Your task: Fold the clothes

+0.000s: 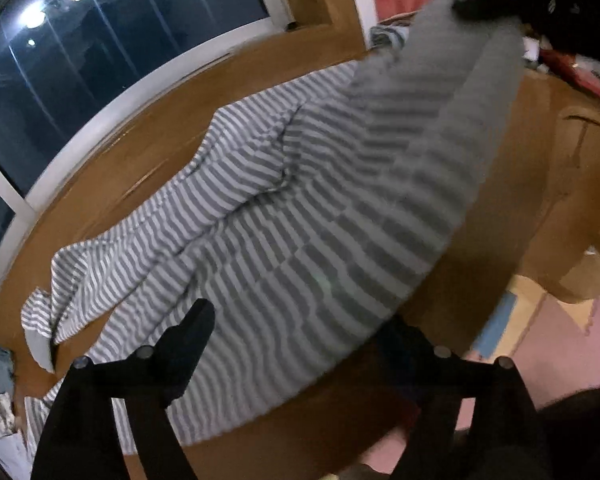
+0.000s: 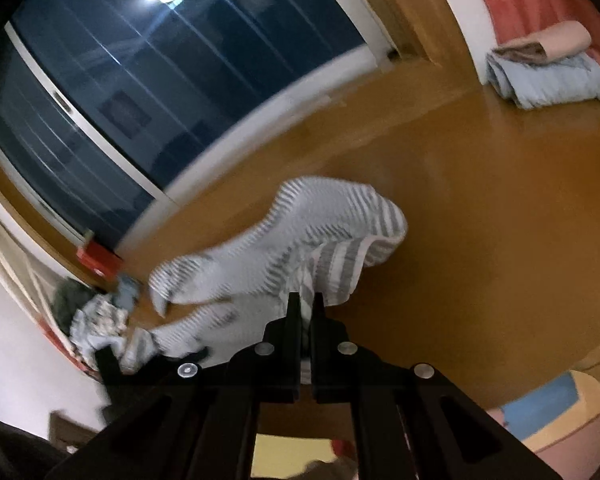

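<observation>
My right gripper [image 2: 306,304] pinches one end of the striped garment [image 1: 284,208], lifting it off the floor [image 2: 460,200], while its length trails away toward my left gripper [image 1: 300,328], wide and empty above the other end.

Open floor to the right, clutter along the window side

The striped garment [image 1: 284,208] covers the middle of the wooden floor [image 2: 480,208]; bare floor lies right of it. A clothes heap [image 2: 96,320] and red box [image 2: 98,258] crowd the glass door [image 2: 140,80], folded blankets [image 2: 548,76] the far corner.
</observation>
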The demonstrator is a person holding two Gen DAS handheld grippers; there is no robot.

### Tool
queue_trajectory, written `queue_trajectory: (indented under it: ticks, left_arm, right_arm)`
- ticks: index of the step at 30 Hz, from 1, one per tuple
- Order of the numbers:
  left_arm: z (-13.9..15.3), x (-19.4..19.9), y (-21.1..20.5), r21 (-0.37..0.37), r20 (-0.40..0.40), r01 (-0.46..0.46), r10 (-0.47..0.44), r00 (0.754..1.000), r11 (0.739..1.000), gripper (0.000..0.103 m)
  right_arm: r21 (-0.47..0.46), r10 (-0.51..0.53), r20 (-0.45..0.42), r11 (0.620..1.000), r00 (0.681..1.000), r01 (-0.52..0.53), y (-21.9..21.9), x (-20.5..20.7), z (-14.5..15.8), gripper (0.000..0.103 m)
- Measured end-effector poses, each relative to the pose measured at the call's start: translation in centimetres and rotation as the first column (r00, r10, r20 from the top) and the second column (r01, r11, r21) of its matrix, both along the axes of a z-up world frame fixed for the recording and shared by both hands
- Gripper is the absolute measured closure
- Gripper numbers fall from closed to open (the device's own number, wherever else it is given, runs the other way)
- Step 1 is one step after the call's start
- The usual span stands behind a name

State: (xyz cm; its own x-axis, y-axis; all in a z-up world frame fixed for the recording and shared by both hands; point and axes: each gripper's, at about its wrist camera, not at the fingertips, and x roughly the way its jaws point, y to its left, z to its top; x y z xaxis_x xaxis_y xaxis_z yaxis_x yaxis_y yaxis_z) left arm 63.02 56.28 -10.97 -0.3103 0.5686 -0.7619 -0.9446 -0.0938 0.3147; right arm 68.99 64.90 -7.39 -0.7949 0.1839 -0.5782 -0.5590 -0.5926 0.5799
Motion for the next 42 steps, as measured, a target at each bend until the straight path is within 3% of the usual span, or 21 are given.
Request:
queue_trajectory:
  ticks: [2, 3, 4, 5, 8, 12, 14, 16, 17, 19, 20, 23, 26, 27, 29, 30, 32, 35, 39, 42]
  left_arm:
    - [-0.3, -0.3, 0.7, 0.015, -0.046, -0.026, 0.026, 0.999, 1.000, 0.023]
    - [0.0, -0.8, 0.8, 0.024, -0.032, -0.027, 0.028, 0.999, 0.999, 0.024]
    - [0.3, -1.3, 1.0, 0.034, -0.016, -0.028, 0.028, 0.999, 0.999, 0.042]
    - [0.6, -1.8, 1.2, 0.043, 0.000, -0.029, 0.029, 1.000, 0.999, 0.072]
    - [3.6, -4.6, 2.3, 0.069, 0.046, -0.056, 0.053, 0.997, 0.996, 0.092]
    - [11.4, -8.3, 3.6, 0.219, -0.013, -0.113, 0.119, 0.993, 0.969, 0.093]
    - [16.6, -8.9, 3.0, 0.333, -0.051, -0.131, 0.157, 0.986, 0.934, 0.093]
    - [19.0, -8.2, 2.1, 0.362, -0.031, -0.117, 0.137, 0.990, 0.925, 0.093]
    - [20.2, -7.8, 1.7, 0.375, -0.019, -0.110, 0.126, 0.992, 0.920, 0.093]
    - [19.0, -6.7, 1.5, 0.321, 0.072, -0.080, 0.060, 0.996, 0.944, 0.093]
    - [17.2, -5.7, 1.8, 0.270, 0.124, -0.056, 0.023, 0.992, 0.961, 0.093]
    - [9.5, -2.2, 3.3, 0.062, 0.270, 0.021, -0.037, 0.962, 0.998, 0.090]
    - [3.4, 0.9, 4.1, -0.123, 0.394, 0.130, -0.071, 0.916, 0.984, 0.090]
    - [1.7, 2.0, 4.3, -0.176, 0.425, 0.167, -0.078, 0.902, 0.970, 0.090]
    - [0.8, 3.5, 3.9, -0.198, 0.421, 0.224, -0.123, 0.899, 0.954, 0.089]
    - [1.0, 3.8, 3.6, -0.189, 0.414, 0.241, -0.145, 0.899, 0.952, 0.088]
    - [1.7, 4.2, 3.1, -0.166, 0.402, 0.253, -0.169, 0.900, 0.953, 0.071]
    - [2.7, 2.8, 2.8, -0.140, 0.427, 0.235, -0.156, 0.891, 0.962, 0.056]
    - [3.3, -0.1, 3.4, -0.130, 0.436, 0.186, -0.112, 0.893, 0.974, 0.056]
    - [3.7, -1.6, 2.8, -0.128, 0.416, 0.116, -0.053, 0.908, 0.985, 0.054]
  right_arm:
    - [0.030, 0.013, -0.008, 0.999, 1.000, -0.013, -0.1, -0.4, 1.2, 0.099]
    - [0.047, 0.021, -0.010, 0.999, 1.000, -0.020, -0.1, -0.6, 1.7, 0.099]
    - [0.069, 0.026, 0.004, 0.997, 1.000, -0.026, 0.0, -1.0, 2.2, 0.099]
    - [0.095, 0.029, 0.028, 0.995, 0.999, -0.031, 0.1, -1.4, 2.7, 0.099]
    - [0.157, 0.042, 0.121, 0.986, 0.992, -0.061, 2.1, -4.0, 3.9, 0.099]
    - [0.297, 0.031, 0.155, 0.952, 0.987, -0.076, 6.2, -9.0, 8.9, 0.100]
    - [0.441, 0.026, 0.080, 0.895, 0.996, -0.059, 5.3, -9.8, 14.5, 0.100]
    - [0.576, 0.015, 0.063, 0.816, 0.998, -0.049, 3.0, -9.2, 18.0, 0.100]
    - [0.608, -0.001, 0.085, 0.792, 0.996, -0.051, 2.3, -8.7, 18.2, 0.100]
    - [0.637, -0.045, 0.156, 0.768, 0.987, -0.066, 1.4, -7.5, 17.2, 0.100]
    - [0.628, -0.074, 0.221, 0.774, 0.972, -0.084, 1.6, -6.9, 15.2, 0.100]
    - [0.539, -0.150, 0.455, 0.831, 0.878, -0.138, 3.1, -4.8, 6.5, 0.100]
    - [0.376, -0.162, 0.623, 0.920, 0.765, -0.111, 5.1, -1.9, -2.9, 0.100]
    - [0.336, -0.161, 0.656, 0.937, 0.737, -0.095, 5.6, -1.1, -5.1, 0.100]
    - [0.329, -0.192, 0.708, 0.941, 0.680, -0.076, 5.6, 0.4, -8.1, 0.099]
    - [0.346, -0.209, 0.706, 0.935, 0.677, -0.073, 5.3, 0.8, -8.3, 0.099]
    - [0.375, -0.235, 0.694, 0.925, 0.681, -0.062, 4.6, 1.4, -7.9, 0.098]
    - [0.374, -0.242, 0.682, 0.926, 0.690, -0.045, 4.1, 2.0, -7.4, 0.091]
    - [0.346, -0.245, 0.654, 0.938, 0.716, 0.004, 3.9, 2.9, -7.2, 0.079]
    - [0.326, -0.252, 0.622, 0.944, 0.741, 0.048, 3.3, 3.3, -7.0, 0.071]
